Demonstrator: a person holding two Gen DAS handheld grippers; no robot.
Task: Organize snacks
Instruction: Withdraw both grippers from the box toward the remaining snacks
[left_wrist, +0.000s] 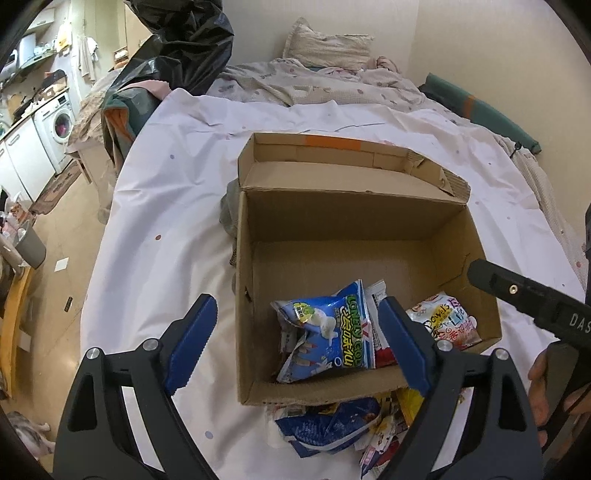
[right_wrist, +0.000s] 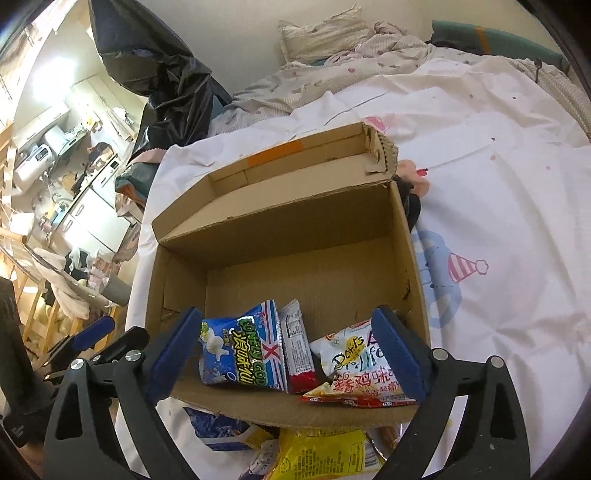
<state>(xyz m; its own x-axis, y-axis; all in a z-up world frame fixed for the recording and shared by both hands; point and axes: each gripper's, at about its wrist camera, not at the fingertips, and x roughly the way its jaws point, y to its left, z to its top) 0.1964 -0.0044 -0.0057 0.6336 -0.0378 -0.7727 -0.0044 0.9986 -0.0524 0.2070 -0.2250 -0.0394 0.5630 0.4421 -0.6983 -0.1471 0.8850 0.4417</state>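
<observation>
Both your grippers hang released over the cardboard box (right_wrist: 402, 236) on the bed sheet (right_wrist: 498, 221), left gripper (left_wrist: 299, 339) and right gripper (right_wrist: 291, 354) empty, with the blue snack bag (right_wrist: 243, 354), red-ended bar (right_wrist: 299, 358) and white chip bag (right_wrist: 354, 369) along the box's near wall and loose snacks (right_wrist: 321, 454) piled just outside it.

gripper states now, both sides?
Left gripper: open, holding nothing, above the cardboard box.
Right gripper: open, holding nothing, snack packets lying loose in the box below.

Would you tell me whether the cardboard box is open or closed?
Open: the cardboard box has its flap folded back, exposing the interior.
</observation>
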